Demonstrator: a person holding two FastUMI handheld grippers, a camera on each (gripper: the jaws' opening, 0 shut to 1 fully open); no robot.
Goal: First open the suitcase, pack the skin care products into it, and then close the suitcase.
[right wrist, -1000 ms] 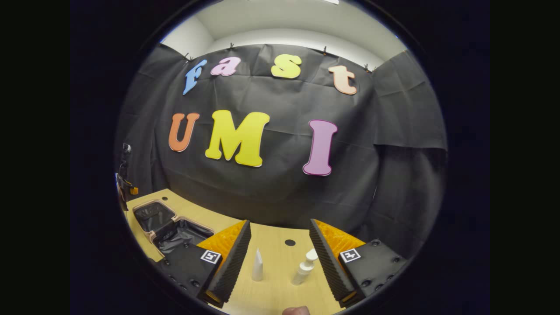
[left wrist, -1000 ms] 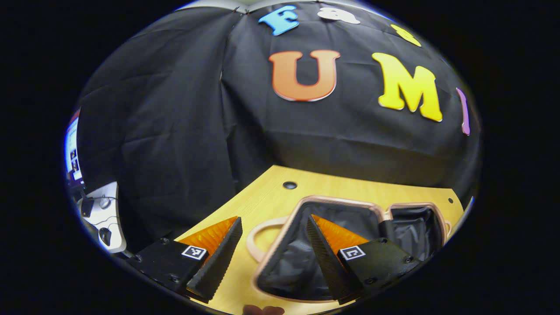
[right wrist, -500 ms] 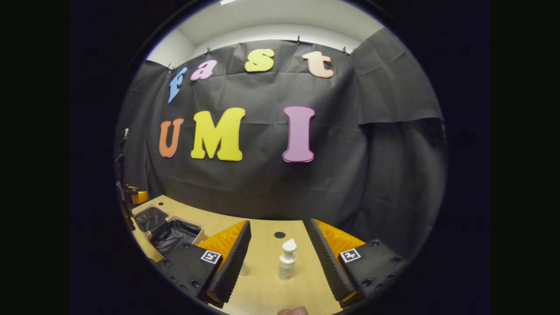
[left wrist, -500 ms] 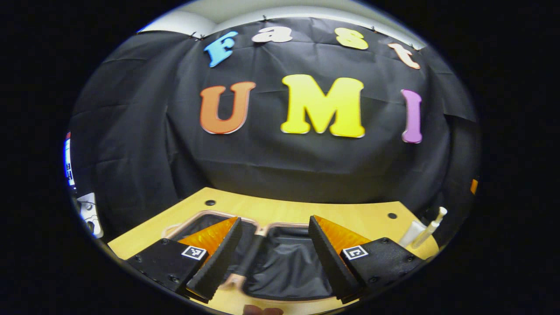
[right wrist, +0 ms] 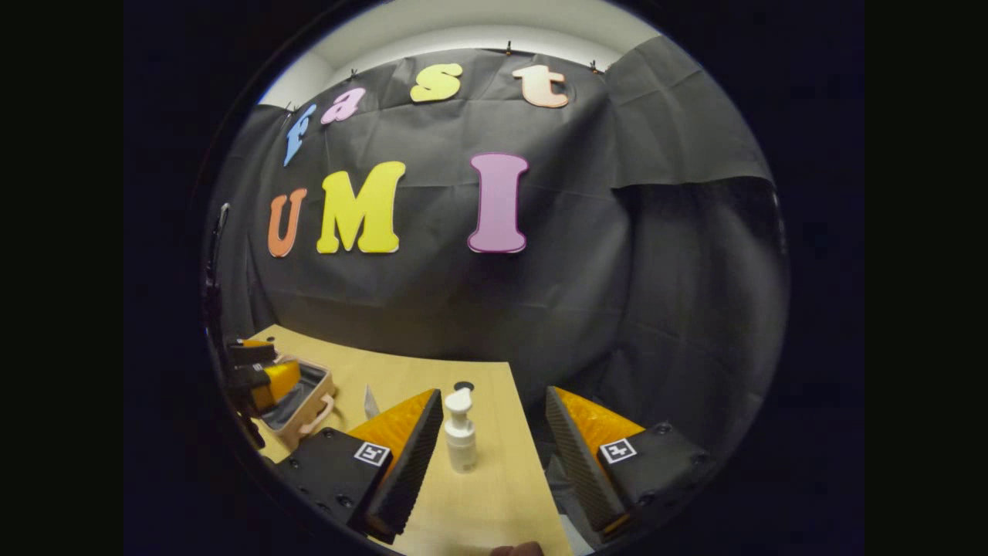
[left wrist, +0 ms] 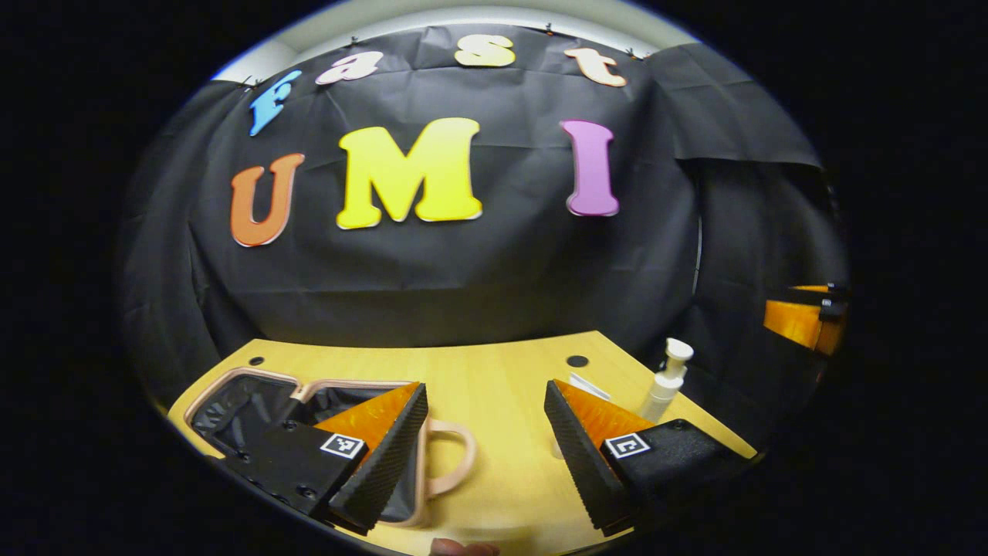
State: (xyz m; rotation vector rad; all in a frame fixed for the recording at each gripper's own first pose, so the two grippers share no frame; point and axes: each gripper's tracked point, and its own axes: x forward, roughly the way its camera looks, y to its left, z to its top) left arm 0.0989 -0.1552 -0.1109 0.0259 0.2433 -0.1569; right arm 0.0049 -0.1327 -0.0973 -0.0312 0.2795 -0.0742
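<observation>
The suitcase [left wrist: 255, 401] lies open on the bench [left wrist: 494, 386] behind the left hand-held gripper [left wrist: 482, 455], showing dark lining. Both hand-held grippers' fingers stand apart, holding nothing; the pump bottle [right wrist: 461, 431] stands upright between the right hand-held gripper [right wrist: 494, 463] fingers.

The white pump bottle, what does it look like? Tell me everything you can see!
The pump bottle is small, white and looks like plastic. It has a round body, a narrower neck and a pump head on top with a short spout. It stands upright on the wooden table, near the table's edge. Nothing holds it: the right claw is open, with the bottle just beside its left finger. In the left gripper view it stands off to the right.
</observation>
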